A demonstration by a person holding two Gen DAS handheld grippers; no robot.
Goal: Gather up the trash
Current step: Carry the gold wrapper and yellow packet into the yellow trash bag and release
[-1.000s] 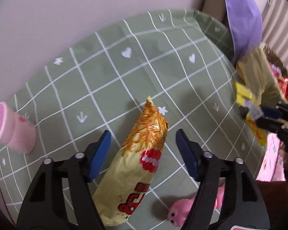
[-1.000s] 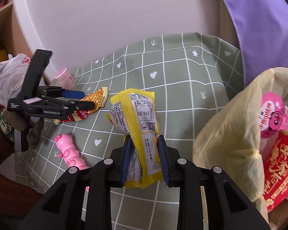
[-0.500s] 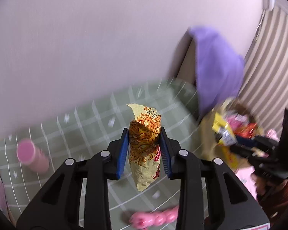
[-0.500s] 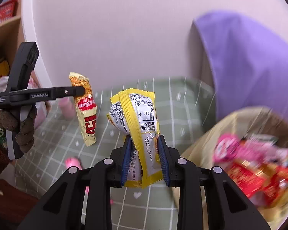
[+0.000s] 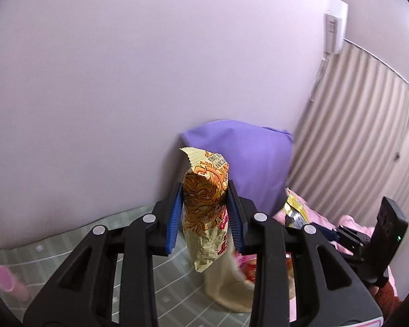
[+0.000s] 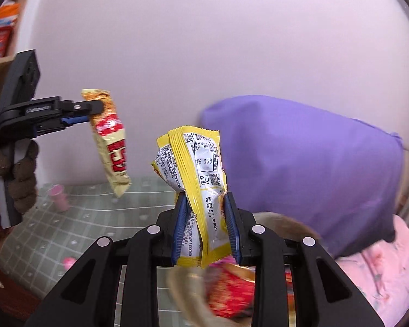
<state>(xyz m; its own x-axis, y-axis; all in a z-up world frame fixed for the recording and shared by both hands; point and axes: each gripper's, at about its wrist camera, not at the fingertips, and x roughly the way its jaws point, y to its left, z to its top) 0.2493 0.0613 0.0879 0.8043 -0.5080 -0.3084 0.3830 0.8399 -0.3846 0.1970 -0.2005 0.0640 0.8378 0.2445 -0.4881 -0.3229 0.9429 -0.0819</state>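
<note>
My left gripper is shut on an orange-and-cream noodle snack packet and holds it high above the green checked cloth. The packet hangs from that gripper in the right wrist view. My right gripper is shut on a yellow-and-silver wrapper, above the cream trash bag that holds red wrappers. The bag lies below and right of my left gripper. My right gripper's wrapper shows at the right of the left wrist view.
A purple pillow leans on the wall behind the bag. A pink cup lies on the cloth at the left. A pink toy lies on the cloth. Pink bedding is at the right.
My left gripper closed on the noodle packet, lifted it off the cloth and carried it right toward the bag. My right gripper rose with its wrapper and moved over the bag.
</note>
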